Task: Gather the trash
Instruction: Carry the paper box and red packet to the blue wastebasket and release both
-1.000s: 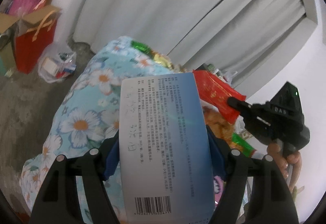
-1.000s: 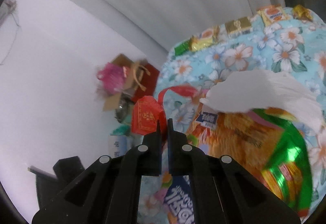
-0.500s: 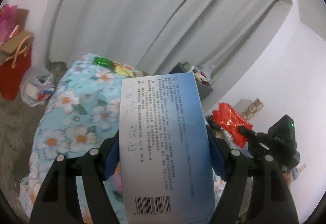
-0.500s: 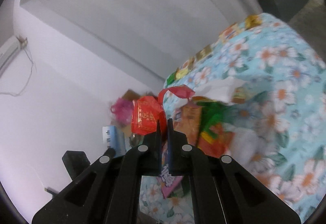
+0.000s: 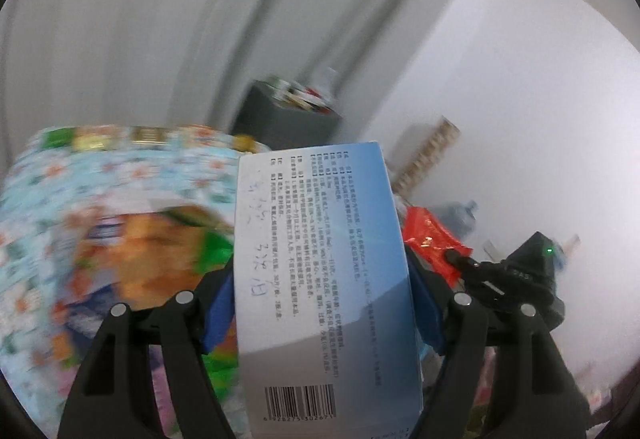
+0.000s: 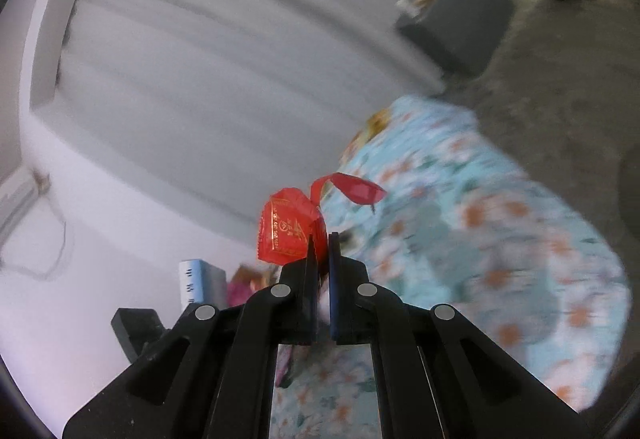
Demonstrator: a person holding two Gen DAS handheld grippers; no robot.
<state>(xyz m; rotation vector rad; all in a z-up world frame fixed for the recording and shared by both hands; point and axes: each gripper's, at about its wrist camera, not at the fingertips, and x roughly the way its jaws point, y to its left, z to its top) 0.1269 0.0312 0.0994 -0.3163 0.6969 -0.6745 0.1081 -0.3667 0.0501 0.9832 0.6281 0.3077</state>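
Note:
My left gripper (image 5: 320, 279) is shut on a blue and white printed box (image 5: 320, 279) with a barcode, held upright above the floral table (image 5: 100, 179). My right gripper (image 6: 322, 239) is shut on a red foil wrapper (image 6: 288, 231) with gold print and a loose red strip. The right gripper (image 5: 456, 257) with the red wrapper (image 5: 430, 239) also shows at the right of the left wrist view. The box (image 6: 196, 279) shows at the lower left of the right wrist view. Blurred orange and green snack bags (image 5: 152, 239) lie on the table.
Small wrappers (image 5: 100, 139) line the table's far edge. A dark grey cabinet (image 5: 288, 123) with clutter on top stands by the grey curtain (image 6: 220, 59); it also shows in the right wrist view (image 6: 460, 11). A water jug (image 5: 460, 219) stands by the white wall. Grey floor (image 6: 560, 79) lies beyond the table.
Both grippers have swung to the right and away from the table with their loads still held. The table and snack bags have slid left and down in the views, now blurred.

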